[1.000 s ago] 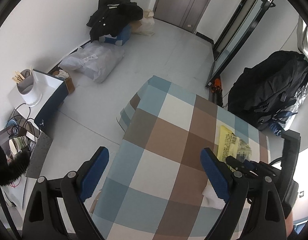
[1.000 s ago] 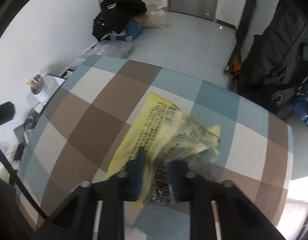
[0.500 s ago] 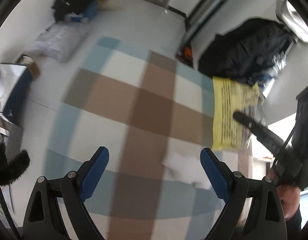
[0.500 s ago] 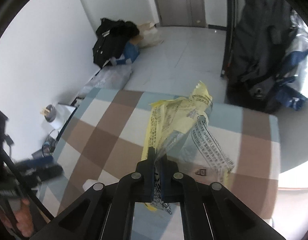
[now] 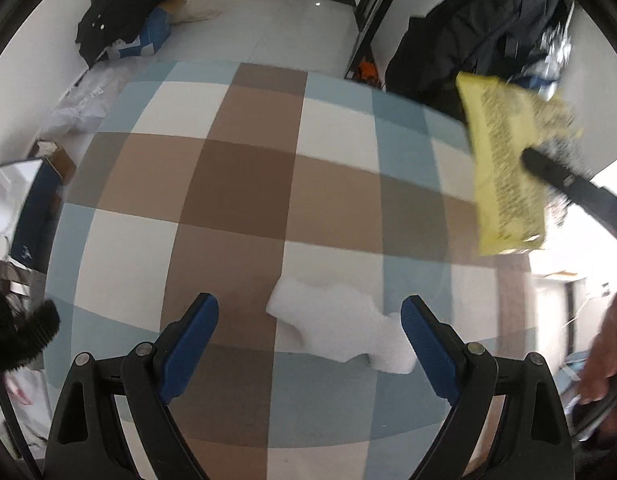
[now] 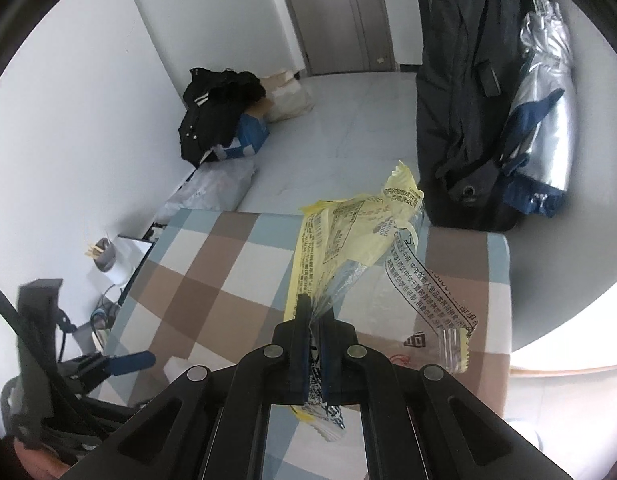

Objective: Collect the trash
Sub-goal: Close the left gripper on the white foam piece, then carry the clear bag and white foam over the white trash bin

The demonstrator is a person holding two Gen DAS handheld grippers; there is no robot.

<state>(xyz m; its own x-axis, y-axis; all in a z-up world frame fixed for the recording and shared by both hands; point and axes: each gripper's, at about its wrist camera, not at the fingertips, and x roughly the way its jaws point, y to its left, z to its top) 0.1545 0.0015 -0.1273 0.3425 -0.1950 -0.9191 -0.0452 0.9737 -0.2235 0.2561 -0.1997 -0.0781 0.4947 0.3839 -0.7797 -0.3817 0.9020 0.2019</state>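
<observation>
Over the bench (image 5: 244,184) with its checked cloth of blue, brown and white squares, I have my right gripper (image 6: 314,312) with its fingers clamped tight on the crinkled yellow and clear plastic wrapper (image 6: 348,236) printed with black text. The wrapper hangs clear of the cloth, its free end fanning upward and to the right of the fingers, and a clear strip of it trails down to the right. From my left wrist view the same wrapper (image 5: 508,168) shows at the upper right, pinched by the dark tip of the right gripper (image 5: 548,168), with a hand (image 5: 608,344) at the right edge. My left gripper (image 5: 308,332) has its blue-padded fingers (image 5: 190,340) spread wide, holding nothing. Between them, nearer the right finger, a crumpled white tissue (image 5: 340,328) lies flat on the cloth, and I cannot tell whether that finger touches it. On the floor beyond the bench, a black jacket (image 6: 216,108) is heaped against the wall over a blue box (image 6: 250,136), and a large dark bag (image 6: 464,92) stands at the right.
</observation>
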